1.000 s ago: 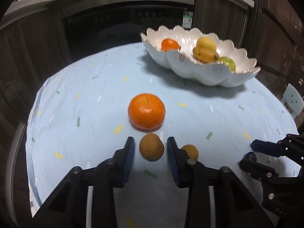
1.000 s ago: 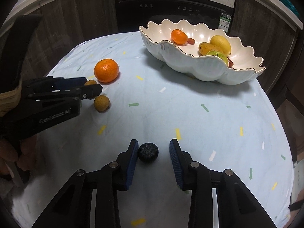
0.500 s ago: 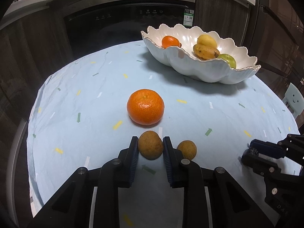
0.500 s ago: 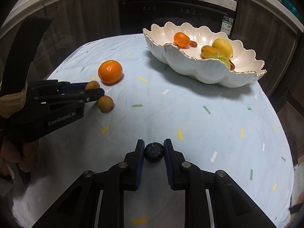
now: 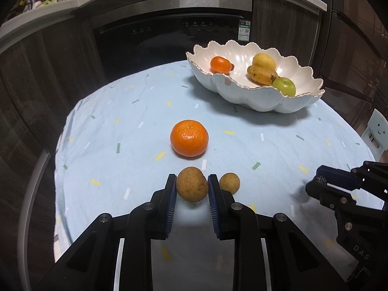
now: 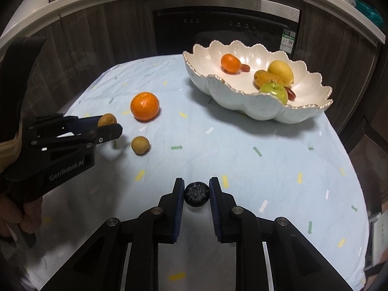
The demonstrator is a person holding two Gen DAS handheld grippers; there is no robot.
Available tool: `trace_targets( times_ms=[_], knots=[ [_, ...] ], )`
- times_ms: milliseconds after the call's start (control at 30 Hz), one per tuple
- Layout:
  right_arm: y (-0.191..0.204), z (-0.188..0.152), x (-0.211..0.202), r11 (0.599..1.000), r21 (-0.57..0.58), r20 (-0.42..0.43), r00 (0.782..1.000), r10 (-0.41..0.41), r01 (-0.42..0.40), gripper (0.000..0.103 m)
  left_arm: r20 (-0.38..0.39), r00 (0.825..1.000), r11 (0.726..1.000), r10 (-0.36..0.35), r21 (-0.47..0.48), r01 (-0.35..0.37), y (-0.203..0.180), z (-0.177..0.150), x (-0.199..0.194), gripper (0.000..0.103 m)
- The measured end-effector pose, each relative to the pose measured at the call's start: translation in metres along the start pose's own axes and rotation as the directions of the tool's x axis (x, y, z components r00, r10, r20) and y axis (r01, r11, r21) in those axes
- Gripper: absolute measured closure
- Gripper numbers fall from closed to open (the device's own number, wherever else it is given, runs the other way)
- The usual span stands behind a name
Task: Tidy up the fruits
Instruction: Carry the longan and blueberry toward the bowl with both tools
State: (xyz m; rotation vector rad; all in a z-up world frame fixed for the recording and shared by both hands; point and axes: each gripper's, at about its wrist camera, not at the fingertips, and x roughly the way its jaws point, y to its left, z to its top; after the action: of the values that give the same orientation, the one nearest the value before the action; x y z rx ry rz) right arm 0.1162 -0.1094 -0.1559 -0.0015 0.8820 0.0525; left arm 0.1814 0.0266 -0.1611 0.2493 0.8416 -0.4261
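Observation:
My left gripper [image 5: 191, 188] is shut on a brown round fruit [image 5: 192, 183], held just above the pale blue cloth; from the right wrist view that fruit [image 6: 107, 120] shows between the left gripper's [image 6: 110, 126] fingers. A second small brown fruit [image 5: 229, 182] lies just to its right on the cloth. An orange mandarin [image 5: 189, 137] sits beyond them. My right gripper [image 6: 196, 194] is shut on a small dark berry [image 6: 196, 194] near the table's front. The white scalloped bowl [image 5: 266, 97] at the back right holds a mandarin, a lemon, a brownish fruit and a green apple.
The round table [image 6: 242, 150] wears a light blue cloth with coloured flecks. A dark oven front [image 5: 169, 38] and wooden cabinets stand behind it. A hand [image 6: 21, 218] grips the left tool at the left edge. A small white chair back [image 5: 377, 131] is at far right.
Both grippers have gone from open to shut: the left on the brown fruit, the right on the dark berry. The left one has since lifted its fruit slightly off the cloth.

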Motion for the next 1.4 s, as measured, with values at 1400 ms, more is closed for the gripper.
trace_targets(
  times_ms=[1400],
  knots=[
    [-0.076, 0.087, -0.052, 0.999, 0.033, 0.208, 0.977, -0.046, 0.040, 0.081, 0.090, 0.995, 0.999, 0.037, -0.003, -0.037, -0.053, 0.084, -0.044, 0.077]
  ],
)
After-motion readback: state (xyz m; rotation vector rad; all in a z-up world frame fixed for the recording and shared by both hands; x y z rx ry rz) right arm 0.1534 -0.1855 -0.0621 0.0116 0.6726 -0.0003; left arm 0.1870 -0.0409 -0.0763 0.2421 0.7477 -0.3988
